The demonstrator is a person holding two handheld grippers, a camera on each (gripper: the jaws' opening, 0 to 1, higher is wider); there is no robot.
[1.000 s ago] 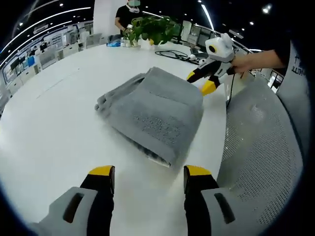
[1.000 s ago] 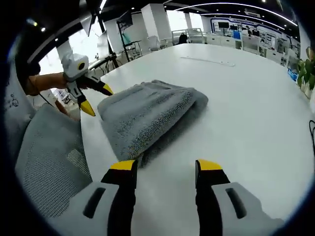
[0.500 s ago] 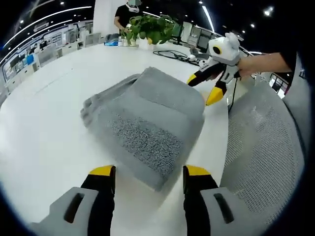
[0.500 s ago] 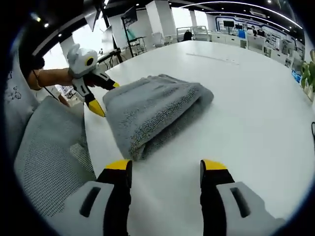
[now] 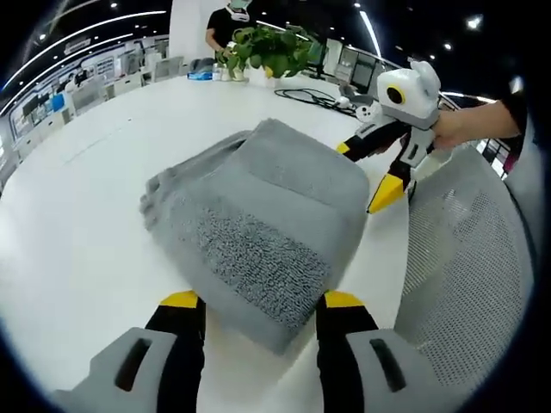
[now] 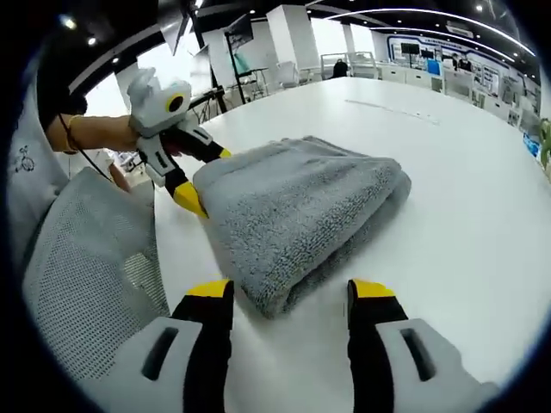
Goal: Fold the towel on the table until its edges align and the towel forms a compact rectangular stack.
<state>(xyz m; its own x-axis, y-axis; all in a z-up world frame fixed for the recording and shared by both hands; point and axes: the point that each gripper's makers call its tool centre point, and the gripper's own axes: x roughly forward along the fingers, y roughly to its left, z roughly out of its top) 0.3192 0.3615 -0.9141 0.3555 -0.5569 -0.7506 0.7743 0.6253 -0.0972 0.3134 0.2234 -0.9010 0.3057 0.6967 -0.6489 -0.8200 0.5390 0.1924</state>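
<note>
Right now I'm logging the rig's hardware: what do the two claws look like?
Both match: the left claw and right claw have black jaws tipped yellow on grey bodies. From across, each shows a white housing with a round lens, as on the right claw.

Left gripper [image 5: 258, 301]: grey moulded jaw bodies with dark slots, black inner faces, yellow tips. Right gripper [image 6: 288, 291]: same build. Seen from across [image 5: 379, 168], [image 6: 207, 176]: white housing, black tapering jaws, yellow tips. Hand [image 5: 456, 129] emerges from dark sleeve [image 5: 516, 95]; other wrist [image 6: 73, 133] wears thin band.
</note>
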